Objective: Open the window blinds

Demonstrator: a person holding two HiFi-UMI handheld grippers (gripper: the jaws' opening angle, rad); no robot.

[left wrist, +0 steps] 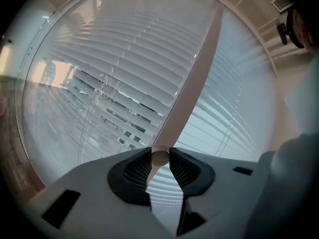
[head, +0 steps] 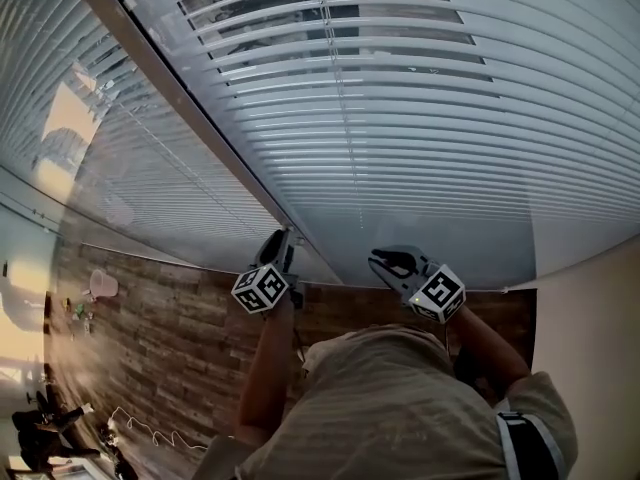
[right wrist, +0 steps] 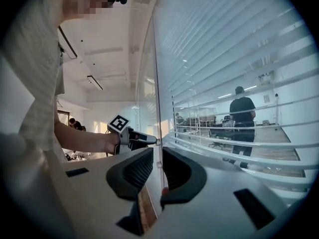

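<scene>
White slatted window blinds (head: 420, 118) fill the wall ahead; some upper slats are tilted and show the room beyond. A long beige tilt rod (head: 215, 143) runs diagonally down to my left gripper (head: 283, 236). In the left gripper view the rod's round end (left wrist: 159, 157) sits pinched between the black pads, so my left gripper (left wrist: 160, 158) is shut on it. My right gripper (head: 378, 259) hovers beside it near the blinds' lower edge. Its jaws are shut (right wrist: 157, 156) with nothing held. The right gripper view also shows the left gripper (right wrist: 149, 141) at the rod.
Wood-patterned floor (head: 160, 348) lies below, with a pink object (head: 103, 284) on it at the left. A plain wall (head: 590, 348) borders the blinds on the right. Behind the glass and slats (right wrist: 224, 59) a person (right wrist: 242, 118) stands in an office.
</scene>
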